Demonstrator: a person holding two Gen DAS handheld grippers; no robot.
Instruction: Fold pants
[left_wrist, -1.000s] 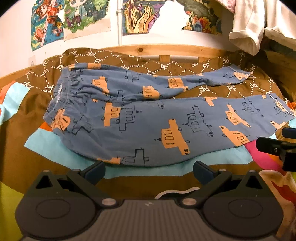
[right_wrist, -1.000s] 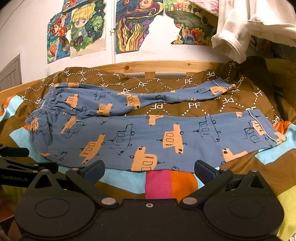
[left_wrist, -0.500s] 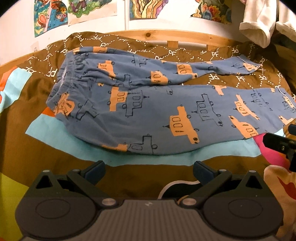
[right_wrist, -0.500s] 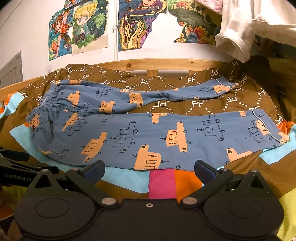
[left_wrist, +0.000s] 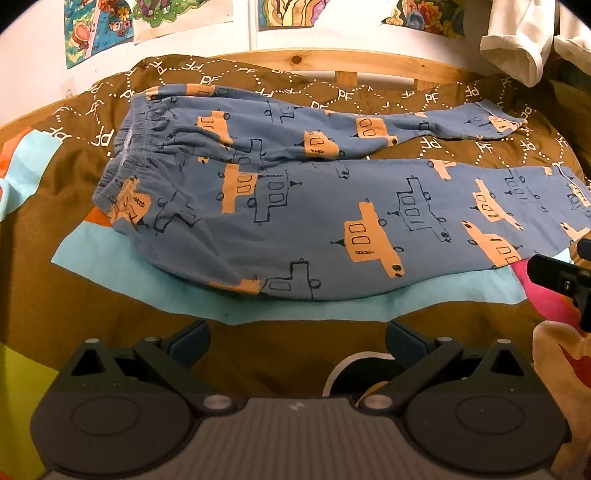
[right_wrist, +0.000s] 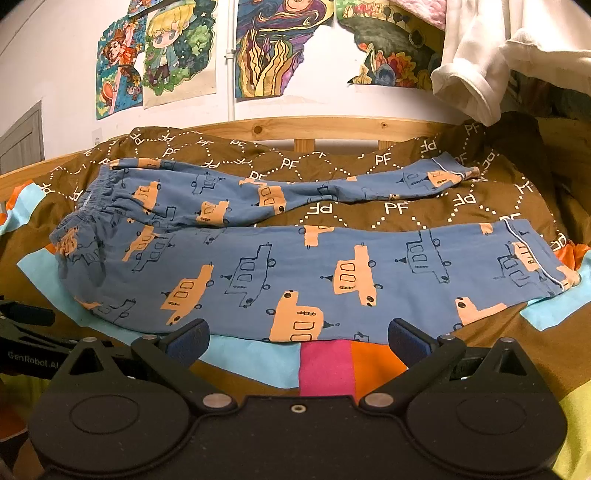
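The blue pants (left_wrist: 332, 206) with orange cars lie flat on a bed, the waistband at the left and the two legs spread to the right, the far leg apart from the near one. Under them is a brown cover (right_wrist: 406, 210) with white "PF" letters and patches of light blue, pink and orange. Behind the bed stand a wooden rail (right_wrist: 314, 129) and a white wall with colourful drawings (right_wrist: 159, 51). A white garment (right_wrist: 498, 55) hangs at the far right. The left gripper (left_wrist: 297, 336) and the right gripper (right_wrist: 297, 338) both have fingers wide apart, holding nothing, near the pants' front edge.
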